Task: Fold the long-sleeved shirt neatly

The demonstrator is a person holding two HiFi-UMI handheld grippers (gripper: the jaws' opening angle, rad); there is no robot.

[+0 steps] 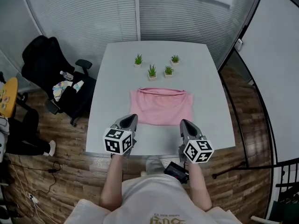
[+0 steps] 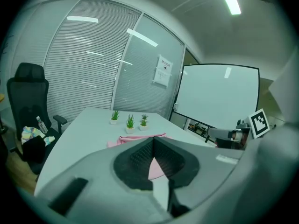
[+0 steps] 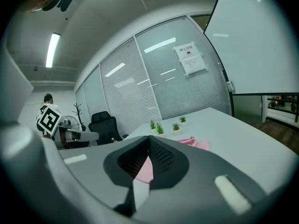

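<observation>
Nearest the person, the left grey two-jaw gripper with its marker cube (image 1: 132, 118) and the matching right gripper (image 1: 185, 123) hang side by side over the near edge of the pale grey rectangular desk (image 1: 117, 69). In each gripper's own view the ribbed black pads meet at the tip with nothing between them, and pink cloth shows only beyond. So both tools are closed and empty.

Just past their tips lies the pink long-sleeved shirt (image 1: 161, 106), already gathered into a squarish packet on the near half of the desk, midway between the left and right edges. No sleeve sticks out. Whether the sleeves lie flat inside the packet is hard to judge from above.

Further back, towards the far edge, stand four small green potted plants in white pots (image 1: 152, 72).

The risks from here:
- **Rucking the hem:** closed tips that go forward without opening would push the near hem and ruck up the layers.
- **A crooked crease:** if another fold is due, pinching only the top layer, or gripping at uneven spots on the two sides, would give a skewed crease.
- **Hitting the pots:** a long shove could slide the packet towards the pots.
</observation>
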